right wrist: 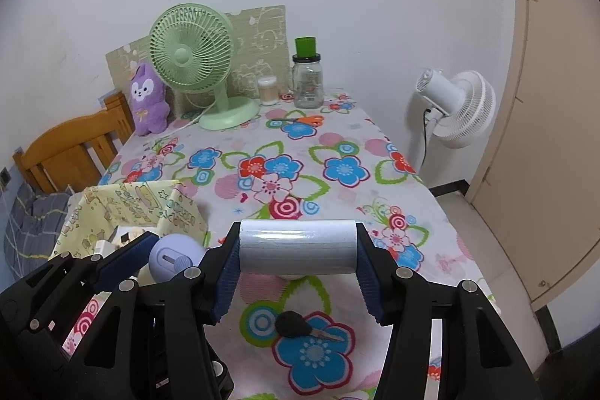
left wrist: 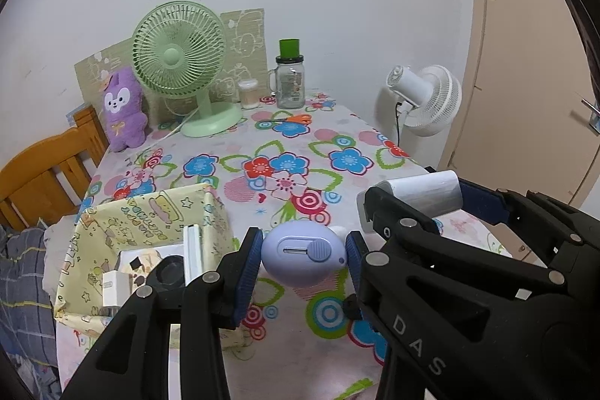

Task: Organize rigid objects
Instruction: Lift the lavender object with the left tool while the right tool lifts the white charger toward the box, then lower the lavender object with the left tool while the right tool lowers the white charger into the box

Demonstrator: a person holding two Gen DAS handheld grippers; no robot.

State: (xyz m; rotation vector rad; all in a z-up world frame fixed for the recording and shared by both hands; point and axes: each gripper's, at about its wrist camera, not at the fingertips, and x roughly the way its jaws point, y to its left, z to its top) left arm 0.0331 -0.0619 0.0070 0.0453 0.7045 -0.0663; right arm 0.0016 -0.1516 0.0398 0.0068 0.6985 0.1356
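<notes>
My left gripper (left wrist: 302,259) is shut on a lilac egg-shaped cutter (left wrist: 303,259) with a slider, held above the flowered tablecloth (left wrist: 285,152). My right gripper (right wrist: 298,250) is shut on a white roll (right wrist: 298,246) lying crosswise between its blue pads, also lifted off the cloth. In the left wrist view the roll (left wrist: 423,192) and right gripper show at the right. In the right wrist view the lilac cutter (right wrist: 172,259) shows at the left. A yellow patterned box (left wrist: 150,235) stands open just left of the left gripper, with small items inside. A black key (right wrist: 300,327) lies on the cloth under the right gripper.
At the far end stand a green desk fan (left wrist: 180,62), a purple plush (left wrist: 122,107), a small pot (left wrist: 249,94) and a glass jar with a green cap (left wrist: 290,77). Orange scissors (left wrist: 296,119) lie near them. A white fan (left wrist: 427,96) stands right, a wooden bed frame (left wrist: 45,171) left.
</notes>
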